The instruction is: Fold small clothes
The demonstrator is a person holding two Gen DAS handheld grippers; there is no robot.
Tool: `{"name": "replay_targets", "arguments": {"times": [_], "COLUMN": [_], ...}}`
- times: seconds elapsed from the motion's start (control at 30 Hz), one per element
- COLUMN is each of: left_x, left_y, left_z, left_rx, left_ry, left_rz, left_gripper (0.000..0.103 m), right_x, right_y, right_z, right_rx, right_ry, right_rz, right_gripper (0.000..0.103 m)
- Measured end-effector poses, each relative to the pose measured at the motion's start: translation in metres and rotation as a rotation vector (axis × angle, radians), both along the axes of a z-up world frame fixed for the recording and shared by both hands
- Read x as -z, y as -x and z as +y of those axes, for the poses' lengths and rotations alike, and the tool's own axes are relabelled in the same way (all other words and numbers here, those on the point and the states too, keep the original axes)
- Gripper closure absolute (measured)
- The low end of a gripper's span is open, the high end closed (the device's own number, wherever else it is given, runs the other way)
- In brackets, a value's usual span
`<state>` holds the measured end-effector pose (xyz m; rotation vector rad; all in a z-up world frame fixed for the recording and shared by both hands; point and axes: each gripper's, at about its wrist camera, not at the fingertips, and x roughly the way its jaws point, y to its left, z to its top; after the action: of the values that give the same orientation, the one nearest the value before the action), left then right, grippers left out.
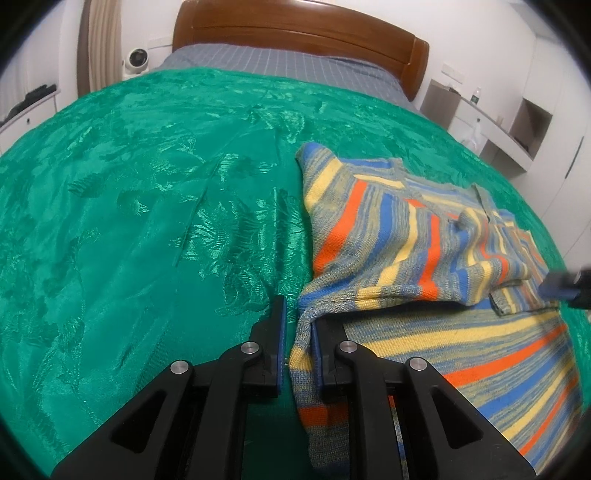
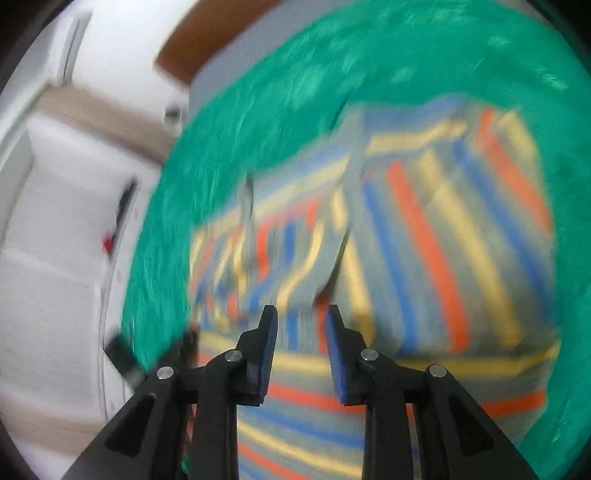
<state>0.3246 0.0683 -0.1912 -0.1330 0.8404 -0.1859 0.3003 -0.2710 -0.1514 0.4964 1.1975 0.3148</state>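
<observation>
A small knitted sweater (image 1: 424,240) with blue, yellow, orange and grey stripes lies partly folded on the green bedspread (image 1: 147,203). My left gripper (image 1: 298,314) has its fingers slightly apart, and a fold of the sweater's edge (image 1: 303,354) runs between them against the right finger. My right gripper (image 2: 301,317) is open and empty just above the sweater (image 2: 424,240); that view is motion-blurred. The right gripper's tip also shows in the left wrist view (image 1: 565,286) at the sweater's right side.
The bed has a wooden headboard (image 1: 295,33) and a grey checked sheet (image 1: 277,62) at the far end. A white fan (image 1: 136,61) stands at the left. White shelves and a nightstand (image 1: 491,122) stand at the right.
</observation>
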Motion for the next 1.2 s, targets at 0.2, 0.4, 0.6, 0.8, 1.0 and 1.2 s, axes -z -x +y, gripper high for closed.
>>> {"name": "replay_targets", "arguments": {"times": [0.2, 0.4, 0.6, 0.8, 1.0, 1.2], "left_x": [0.000, 0.000, 0.000, 0.000, 0.000, -0.027], "left_y": [0.001, 0.001, 0.001, 0.000, 0.000, 0.009], "left_z": [0.000, 0.002, 0.003, 0.004, 0.004, 0.024], "left_rx": [0.000, 0.000, -0.001, -0.001, 0.003, 0.180], "left_ry": [0.003, 0.020, 0.026, 0.026, 0.030, 0.131], "left_rz": [0.000, 0.001, 0.001, 0.003, 0.008, 0.150], "left_gripper": [0.090, 0.090, 0.090, 0.090, 0.087, 0.036], "right_x": [-0.001, 0.008, 0.016, 0.014, 0.006, 0.011], "right_y": [-0.036, -0.051, -0.041, -0.040, 0.003, 0.016], "right_z": [0.028, 0.030, 0.037, 0.042, 0.030, 0.031], "right_rx": [-0.101, -0.090, -0.079, -0.074, -0.106, -0.100], "right_ry": [0.126, 0.044, 0.025, 0.078, 0.113, 0.153], "right_rz": [-0.152, -0.079, 0.021, 0.031, 0.069, 0.044], "right_gripper": [0.076, 0.076, 0.076, 0.098, 0.099, 0.087]}}
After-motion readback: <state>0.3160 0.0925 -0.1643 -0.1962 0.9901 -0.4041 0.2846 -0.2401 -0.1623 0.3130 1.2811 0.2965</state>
